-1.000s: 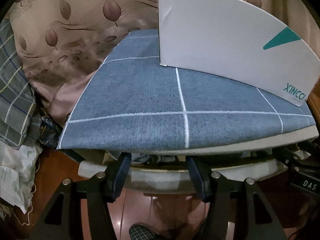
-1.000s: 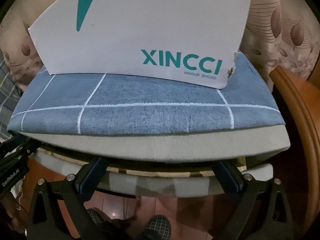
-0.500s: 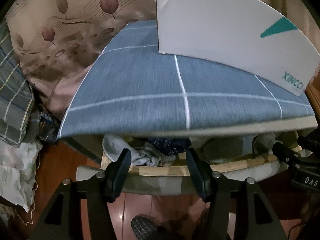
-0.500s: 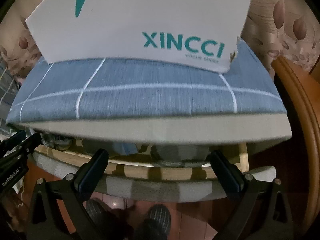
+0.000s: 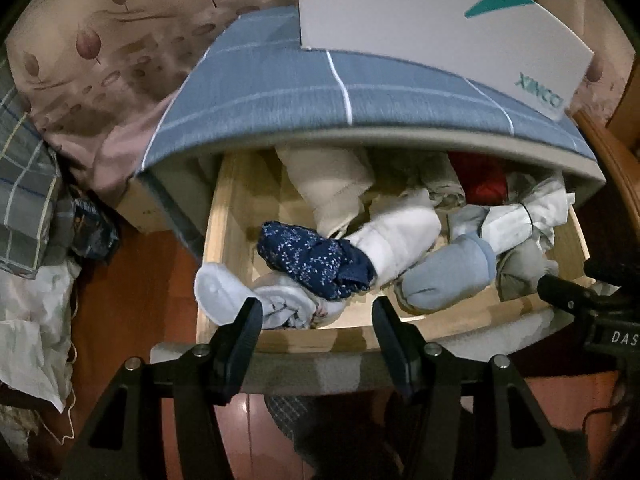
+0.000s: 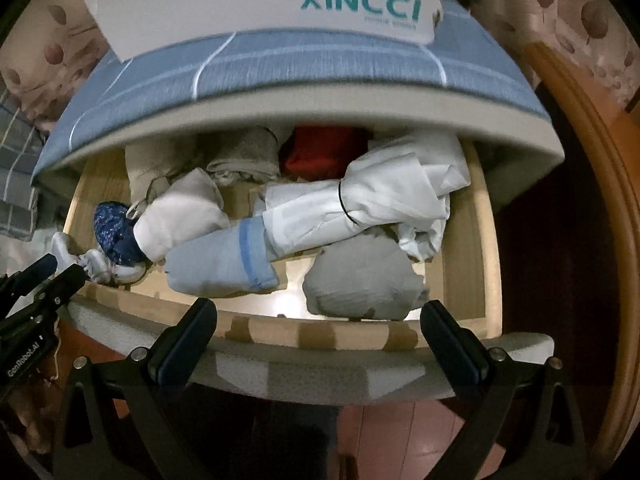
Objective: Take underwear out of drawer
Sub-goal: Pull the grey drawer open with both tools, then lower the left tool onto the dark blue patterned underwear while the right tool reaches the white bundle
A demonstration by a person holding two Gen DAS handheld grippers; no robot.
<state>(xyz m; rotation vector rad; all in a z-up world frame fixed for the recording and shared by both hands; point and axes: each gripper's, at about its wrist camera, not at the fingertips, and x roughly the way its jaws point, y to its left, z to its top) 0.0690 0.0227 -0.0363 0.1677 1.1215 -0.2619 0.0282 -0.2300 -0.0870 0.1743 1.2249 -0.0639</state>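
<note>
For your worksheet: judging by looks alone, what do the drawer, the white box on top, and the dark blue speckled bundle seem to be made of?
Drawer: pale, matt unfinished-looking wood, with grain and jointed blocks along the front rail.
White box: probably cardboard, smooth with printed teal lettering and a frayed corner.
Dark blue speckled bundle: soft woven or knitted fabric, likely cotton; it creases and folds.

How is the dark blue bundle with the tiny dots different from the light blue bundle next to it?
The dark blue bundle is navy with small white speckles; the light blue bundle is plain pale blue with a brighter band. The dark one lies nearer the left side of the drawer, the light one nearer the middle. Both are rolled cloth inside it.
</note>
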